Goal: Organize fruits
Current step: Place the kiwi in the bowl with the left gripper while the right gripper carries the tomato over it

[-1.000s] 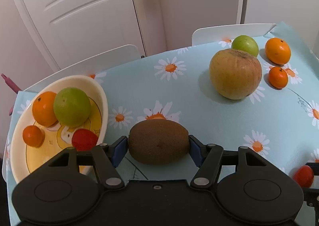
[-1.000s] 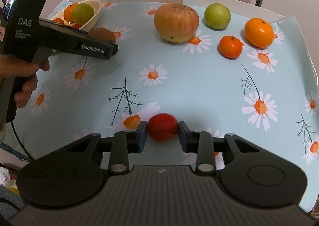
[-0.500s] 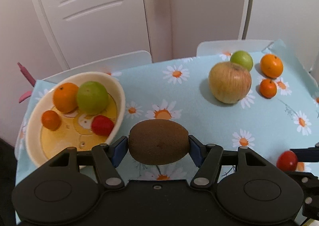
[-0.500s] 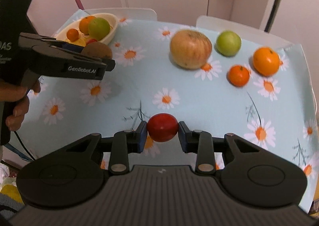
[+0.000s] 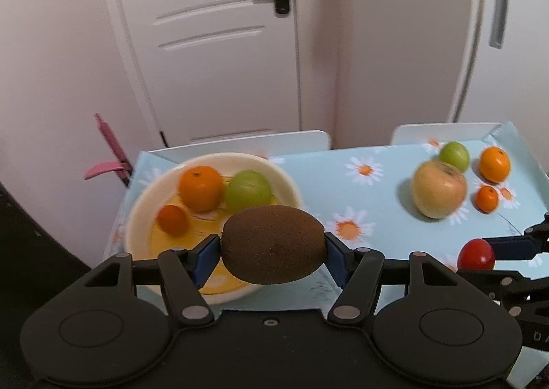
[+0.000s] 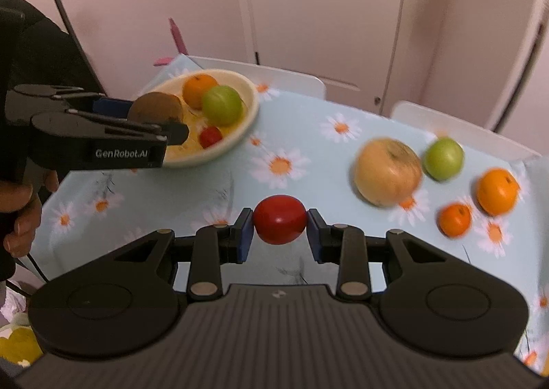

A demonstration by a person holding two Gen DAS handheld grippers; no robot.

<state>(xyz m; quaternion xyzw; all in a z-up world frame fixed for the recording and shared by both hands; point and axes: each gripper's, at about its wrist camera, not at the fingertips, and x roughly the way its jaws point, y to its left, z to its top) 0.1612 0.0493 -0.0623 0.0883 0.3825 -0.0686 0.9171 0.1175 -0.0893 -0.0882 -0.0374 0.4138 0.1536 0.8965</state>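
Observation:
My left gripper (image 5: 272, 253) is shut on a brown kiwi (image 5: 272, 244) and holds it in the air over the near part of the cream bowl (image 5: 288, 179). The right wrist view shows the same kiwi (image 6: 156, 109) above the bowl's (image 6: 248, 114) left side. The bowl holds an orange (image 5: 200, 188), a green fruit (image 5: 248, 190), a small orange (image 5: 173, 219) and a small red fruit (image 6: 210, 136). My right gripper (image 6: 279, 232) is shut on a red tomato (image 6: 279, 219), lifted over the tablecloth's middle. A big yellow apple (image 6: 387, 171), a green fruit (image 6: 443, 158) and two oranges (image 6: 497, 190) lie at the right.
A light blue daisy-print tablecloth (image 6: 302, 135) covers the table. White chair backs (image 6: 260, 75) stand along its far edge, with a white door (image 6: 326, 11) behind. A person's hand (image 6: 20, 210) grips the left tool. A pink object (image 5: 106, 155) sticks out past the table's left corner.
Both grippers rose with their fruit and the views tilted up. The kiwi moved left from above the cloth to over the bowl. The tomato came off the table.

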